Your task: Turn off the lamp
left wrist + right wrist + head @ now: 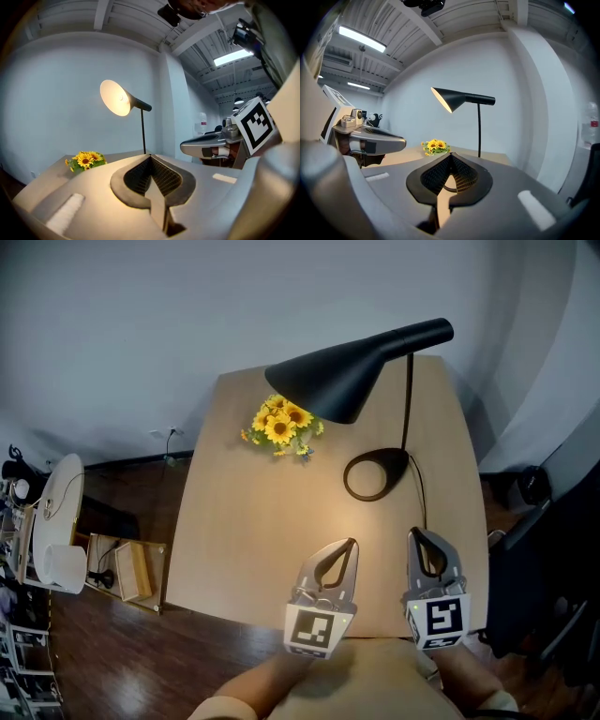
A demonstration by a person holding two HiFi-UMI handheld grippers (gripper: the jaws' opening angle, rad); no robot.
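Observation:
A black desk lamp stands at the back right of the wooden table [244,531]. Its cone shade [347,381] is lit and throws warm light on the tabletop, and its ring base [375,474] sits right of centre. The bulb side of the shade [115,97] glows in the left gripper view; the right gripper view shows the shade [452,99] from the side. My left gripper [352,543] [150,157] and right gripper [414,533] [451,154] hover side by side over the table's near edge, short of the base. Both are shut with nothing in them.
A bunch of sunflowers [279,426] lies at the back of the table under the shade. The lamp's cord [422,507] runs from the base toward the near edge, close to my right gripper. A white round seat [56,512] and a wooden crate [127,568] stand on the floor left.

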